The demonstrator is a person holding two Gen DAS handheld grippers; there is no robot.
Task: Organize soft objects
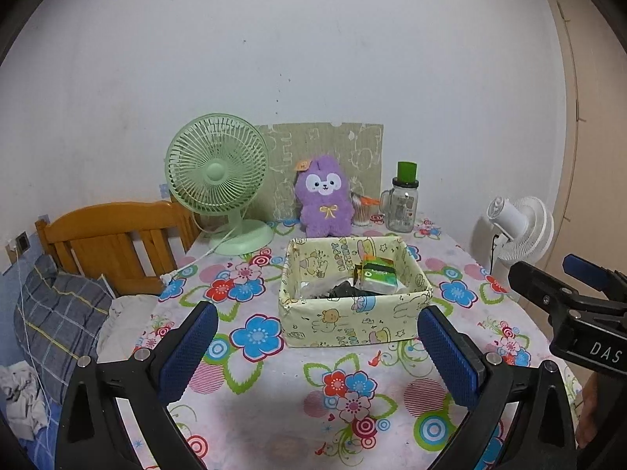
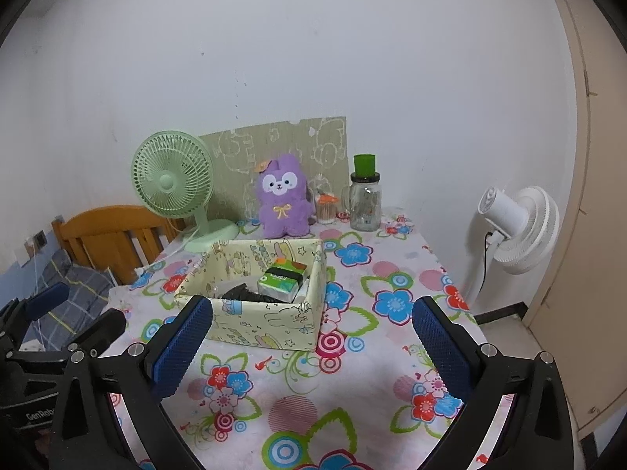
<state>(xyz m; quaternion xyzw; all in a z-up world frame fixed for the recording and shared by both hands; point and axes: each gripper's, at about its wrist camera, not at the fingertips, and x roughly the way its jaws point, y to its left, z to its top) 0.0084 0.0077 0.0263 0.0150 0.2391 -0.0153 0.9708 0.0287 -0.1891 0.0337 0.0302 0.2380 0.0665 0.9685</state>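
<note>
Step in hand: judged to be an approach or pause; nothing is being carried, and the purple plush toy point(image 1: 323, 196) is seen standing upright at the back of the bench point(image 1: 274, 384), just behind the patterned box point(image 1: 352, 325).
Left hand-held gripper point(image 1: 317, 348): held released, blue pads spread wide, nothing between them; poised over the bench in front of the box.
Right hand-held gripper point(image 2: 311, 342): likewise spread and empty, aimed at the near right corner of the box point(image 2: 270, 329).
Box contents: a green tissue pack point(image 1: 378, 274) is seen lying on dark, crumpled material point(image 1: 345, 290); a clear wrapper is glimpsed beside it.
Next move (judgement): a reach over the box to the plush is called for, pads closed on its soft body, with the green fan point(image 1: 217, 168) on one side and the glass jar point(image 1: 403, 207) on the other to be avoided.
Hidden: the box floor is screened by the near wall; the dark material cannot be identified.
Cut off: only part of the right hand-held gripper's body is seen at the left view's edge; the small container beside the jar is too blurred to name.
</note>
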